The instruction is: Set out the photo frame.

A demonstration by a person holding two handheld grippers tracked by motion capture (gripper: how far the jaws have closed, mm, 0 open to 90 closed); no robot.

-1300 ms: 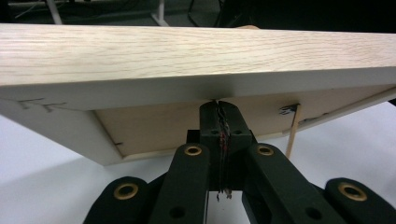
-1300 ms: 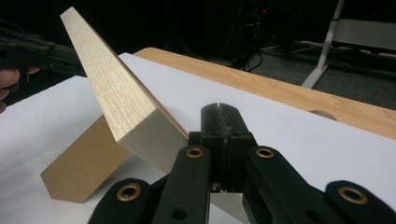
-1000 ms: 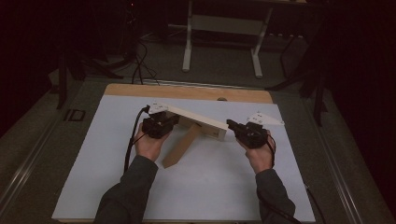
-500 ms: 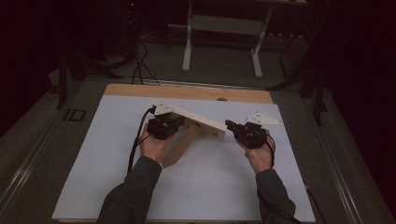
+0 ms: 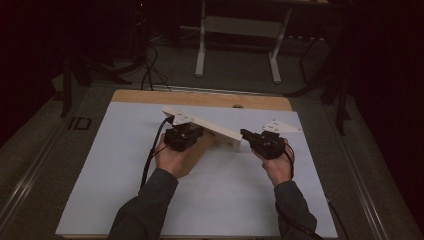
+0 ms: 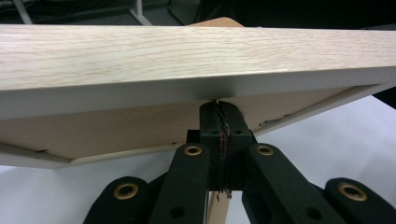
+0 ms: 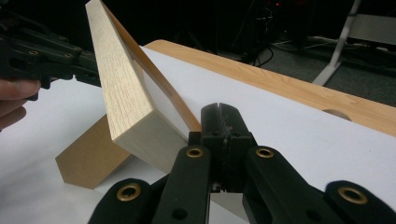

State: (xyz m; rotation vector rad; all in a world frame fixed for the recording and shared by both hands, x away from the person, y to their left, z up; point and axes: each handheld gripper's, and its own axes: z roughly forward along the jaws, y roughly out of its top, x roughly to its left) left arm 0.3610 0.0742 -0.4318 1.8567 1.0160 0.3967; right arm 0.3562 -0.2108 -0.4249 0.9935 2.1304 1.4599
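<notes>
On white table cover, centre: long pale wooden board tilted, resting over short brown wooden piece. Left gripper jaws closed together, tips touching board's white edge near its left end. Right gripper jaws closed together, tips just beside board's right end; contact unclear.

I see a pale wooden board tilted on edge, leaning over a tan wooden block on the white sheet.
</notes>
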